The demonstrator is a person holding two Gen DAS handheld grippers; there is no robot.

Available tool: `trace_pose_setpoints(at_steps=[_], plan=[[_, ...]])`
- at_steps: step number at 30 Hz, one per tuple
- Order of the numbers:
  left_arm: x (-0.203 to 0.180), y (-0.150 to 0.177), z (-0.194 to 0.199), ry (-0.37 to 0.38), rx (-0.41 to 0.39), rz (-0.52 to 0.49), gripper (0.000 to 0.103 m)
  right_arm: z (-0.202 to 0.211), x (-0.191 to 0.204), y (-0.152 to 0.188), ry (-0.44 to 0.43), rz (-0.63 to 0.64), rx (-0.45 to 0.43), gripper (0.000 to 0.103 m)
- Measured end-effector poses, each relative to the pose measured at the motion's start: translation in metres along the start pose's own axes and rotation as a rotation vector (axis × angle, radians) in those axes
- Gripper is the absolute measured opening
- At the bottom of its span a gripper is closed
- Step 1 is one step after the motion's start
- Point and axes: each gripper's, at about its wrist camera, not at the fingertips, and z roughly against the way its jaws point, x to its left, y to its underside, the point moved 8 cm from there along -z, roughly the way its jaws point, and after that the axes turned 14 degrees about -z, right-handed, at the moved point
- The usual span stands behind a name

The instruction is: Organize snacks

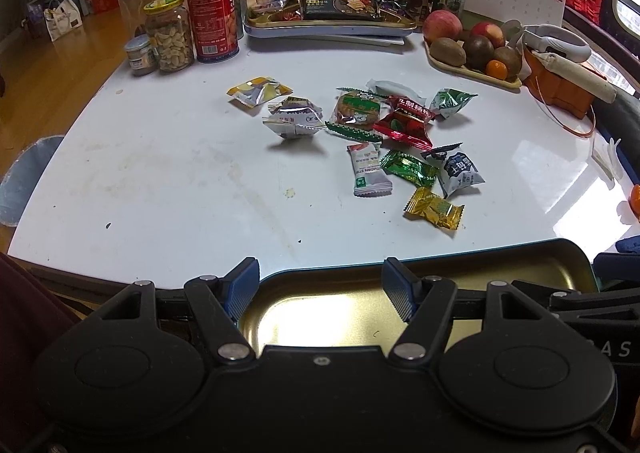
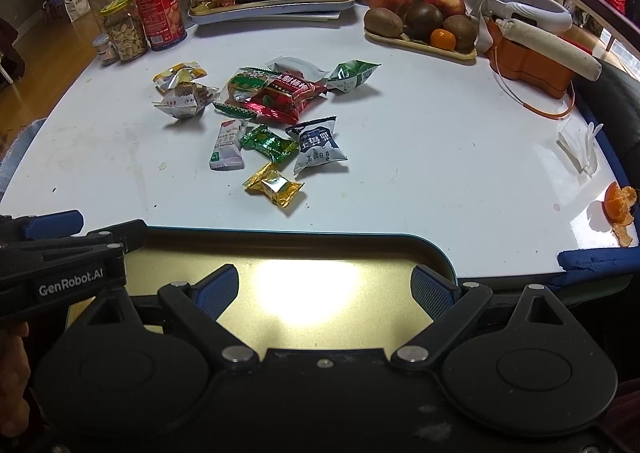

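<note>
Here, the left gripper (image 1: 320,285) and the right gripper (image 2: 325,289) both hung with jaws spread and grasping nothing, over the gold tin tray (image 2: 304,249) at the white table's (image 2: 440,157) near edge. Beyond the tray, a loose cluster of wrapped snacks (image 2: 276,97) lay on the table, the gold-wrapped candy (image 2: 273,185) nearest the tray.
</note>
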Motion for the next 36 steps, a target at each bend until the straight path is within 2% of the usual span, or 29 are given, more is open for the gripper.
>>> trace_pose_setpoints(at_steps=[36], plan=[[0.0005, -0.0027, 0.0019, -0.004, -0.017, 0.0, 0.069, 0.0033, -0.0004, -0.0011, -0.008, 0.002, -0.003, 0.098]])
